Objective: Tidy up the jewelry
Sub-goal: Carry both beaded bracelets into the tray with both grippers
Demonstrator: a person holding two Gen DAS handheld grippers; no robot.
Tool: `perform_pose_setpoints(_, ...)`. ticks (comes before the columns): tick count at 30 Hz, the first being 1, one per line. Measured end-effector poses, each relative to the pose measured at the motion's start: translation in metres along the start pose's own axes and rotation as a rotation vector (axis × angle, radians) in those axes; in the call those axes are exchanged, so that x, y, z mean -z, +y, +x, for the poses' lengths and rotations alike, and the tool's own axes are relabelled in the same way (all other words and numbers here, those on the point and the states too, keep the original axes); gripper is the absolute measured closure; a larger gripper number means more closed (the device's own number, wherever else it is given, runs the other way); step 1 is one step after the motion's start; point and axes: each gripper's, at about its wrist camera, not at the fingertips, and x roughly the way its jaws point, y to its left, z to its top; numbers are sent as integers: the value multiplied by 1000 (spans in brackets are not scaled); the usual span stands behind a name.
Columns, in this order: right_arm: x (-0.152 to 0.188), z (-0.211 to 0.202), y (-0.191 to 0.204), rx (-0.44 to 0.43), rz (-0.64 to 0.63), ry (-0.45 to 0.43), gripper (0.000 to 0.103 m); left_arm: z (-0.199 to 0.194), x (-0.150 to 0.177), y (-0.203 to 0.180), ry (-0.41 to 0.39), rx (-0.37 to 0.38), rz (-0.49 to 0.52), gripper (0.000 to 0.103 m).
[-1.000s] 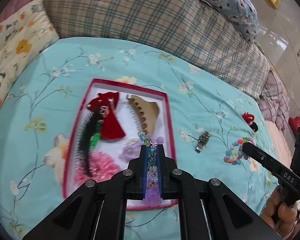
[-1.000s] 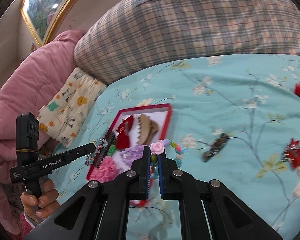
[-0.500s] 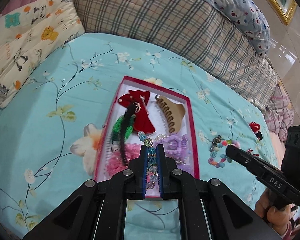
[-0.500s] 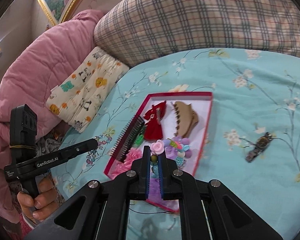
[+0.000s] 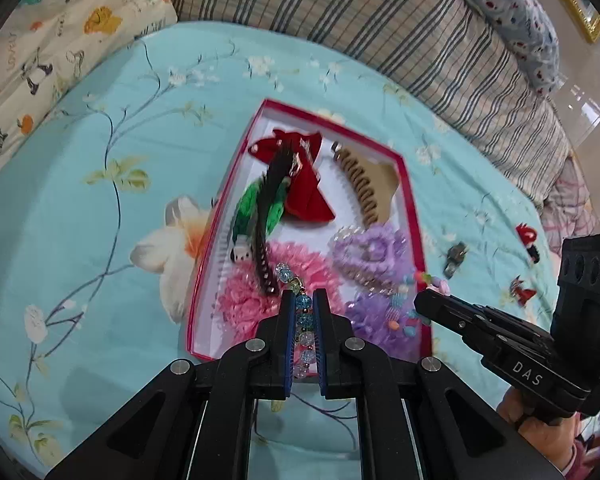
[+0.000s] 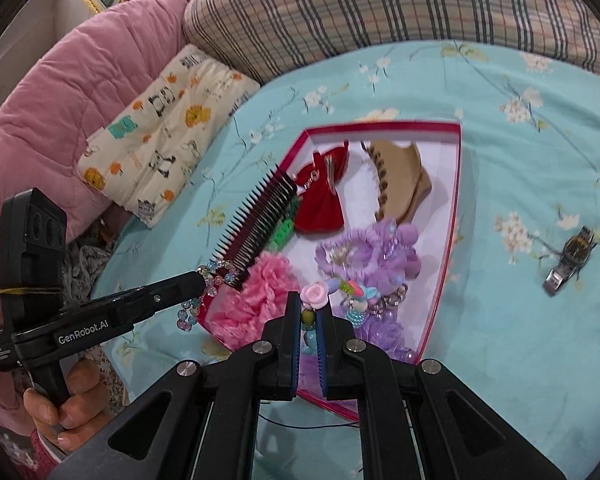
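Note:
A red-rimmed white box (image 5: pixel 413 216) (image 6: pixel 456 184) lies on the teal bedspread. It holds a red bow (image 5: pixel 304 184), a tan claw clip (image 5: pixel 370 184), a black comb (image 6: pixel 260 220), and pink (image 5: pixel 252 296) and purple scrunchies (image 5: pixel 374 248). My left gripper (image 5: pixel 303 300) is shut on a blue crystal bead bracelet (image 5: pixel 302 320) over the box's near end. My right gripper (image 6: pixel 309 308) is shut on a colourful bead bracelet with a pink flower (image 6: pixel 315 294), also over the box's near end.
A wristwatch (image 6: pixel 572 260) (image 5: pixel 454 258) lies on the bedspread right of the box. Small red hair clips (image 5: pixel 526 236) lie further right. A plaid pillow (image 5: pixel 380 12), a cartoon-print pillow (image 6: pixel 160 136) and a pink quilt (image 6: pixel 60 112) border the bed.
Both grippers have moved closer to the box with their bracelets and now hang over its near end. Both stay shut.

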Motion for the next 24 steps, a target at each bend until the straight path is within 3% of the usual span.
perform_pose_setpoints(11,18,26,-16,20,33,69,97,39,4,13,65,-18,-36,96)
perform_pose_setpoints(24,21,31,-18,43,28,95,96,48,6,16,71,-13,-54,95)
